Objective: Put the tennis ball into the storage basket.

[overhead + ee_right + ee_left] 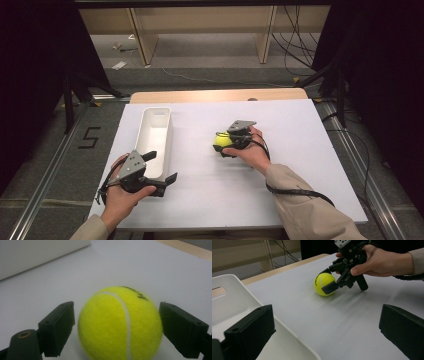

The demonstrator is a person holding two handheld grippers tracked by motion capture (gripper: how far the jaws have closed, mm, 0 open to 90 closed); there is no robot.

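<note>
Right tool (pixel 226 144): jaws spread, one on either side of the yellow tennis ball (pixel 222 140). In the right gripper view the ball (pixel 120 323) sits between the two black jaws; a narrow gap shows on the left side, while the right jaw is at or just off the felt, and I cannot tell whether it touches. Not clamped. The left gripper view confirms this: the right tool (pixel 331 281) straddles the ball (pixel 324 284), near jaw across the ball's front, far jaw behind it.

Ball position: resting on the white worktop (pixel 300 150), roughly mid-surface, right of the white bin (pixel 154 140) and well apart from it. Ball shows a white seam and dark print on top.

Left tool (pixel 161 168): jaws wide apart, holding nothing. It is held at the near end of the bin; one jaw is over the bin's near end, the other lies off its right wall over the worktop. The left gripper view shows the bin's (pixel 242 302) rim running between the two jaws.

Bin: long, narrow, upright, open top, lying lengthwise away from the person, with a handle slot in its far end wall.
</note>
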